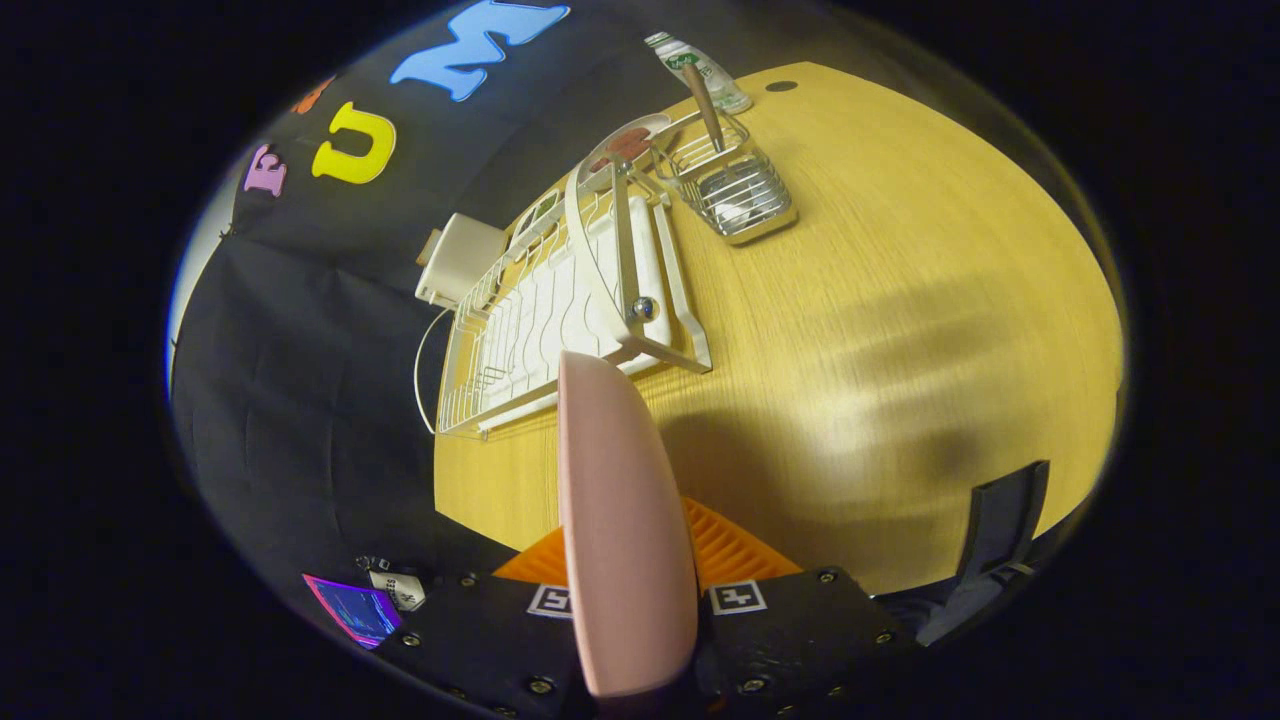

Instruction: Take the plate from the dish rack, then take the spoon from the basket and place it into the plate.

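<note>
A pink plate stands edge-on between my fingers, and my gripper is shut on it, with one finger pad showing beside the plate. The plate hangs above the wooden table, just off the near end of the white wire dish rack. Beyond the rack stands a wire basket. A spoon with a wooden handle leans upright in it, its bowl hidden among the wires.
A plastic bottle stands behind the basket near the table's far edge. A patterned dish rests at the rack's far end. A white box sits by the rack at the booth wall. A dark object rises at the table's near edge.
</note>
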Available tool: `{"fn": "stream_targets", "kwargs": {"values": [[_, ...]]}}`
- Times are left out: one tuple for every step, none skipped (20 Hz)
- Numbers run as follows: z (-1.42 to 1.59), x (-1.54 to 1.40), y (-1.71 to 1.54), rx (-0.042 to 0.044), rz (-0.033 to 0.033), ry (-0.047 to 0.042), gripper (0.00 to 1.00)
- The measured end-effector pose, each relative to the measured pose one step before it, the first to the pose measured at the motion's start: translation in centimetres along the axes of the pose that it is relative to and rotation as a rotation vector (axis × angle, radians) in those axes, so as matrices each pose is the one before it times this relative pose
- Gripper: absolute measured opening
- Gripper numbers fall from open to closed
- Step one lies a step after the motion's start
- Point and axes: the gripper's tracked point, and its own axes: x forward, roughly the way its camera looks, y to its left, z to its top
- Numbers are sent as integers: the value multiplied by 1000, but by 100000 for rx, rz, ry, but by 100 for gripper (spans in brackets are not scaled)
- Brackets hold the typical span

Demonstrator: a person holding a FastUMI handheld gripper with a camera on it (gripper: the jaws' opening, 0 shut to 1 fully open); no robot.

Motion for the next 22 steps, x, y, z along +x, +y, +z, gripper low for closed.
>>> {"fn": "stream_targets", "kwargs": {"values": [[-363, 573, -165, -228, -597, 1320, 35], [-78, 773, -45, -351, -333, 794, 35], [-81, 783, 63, 98, -284, 1204, 35], [-295, 558, 185, -127, 384, 1254, 35], [-320, 515, 295, -402, 672, 1091, 35], [-338, 541, 177, -461, 74, 1415, 35], [-363, 525, 131, -979, -76, 1709, 35], [-128, 162, 482, -97, 1006, 359, 35], [-226, 447, 27, 214, 516, 217, 35], [-58, 89, 31, 1181, 250, -118, 35], [67, 124, 34, 1727, 472, -448, 35], [15, 359, -445, 1239, -1825, -1061, 35], [394, -214, -539, 554, -2337, -453, 36], [123, -207, -677, 132, -2583, -358, 41], [-142, -218, -546, -166, -1361, 230, 55], [120, -174, -428, 129, -1141, -466, 55], [78, -128, -312, 244, -399, -402, 55], [116, -304, -178, 620, 722, -85, 55], [114, -238, -154, 451, 167, -241, 55], [-3, -323, -155, -280, -49, -199, 55], [36, -227, -185, -570, -257, -487, 55], [123, -247, -52, -363, 251, -690, 55]]}}
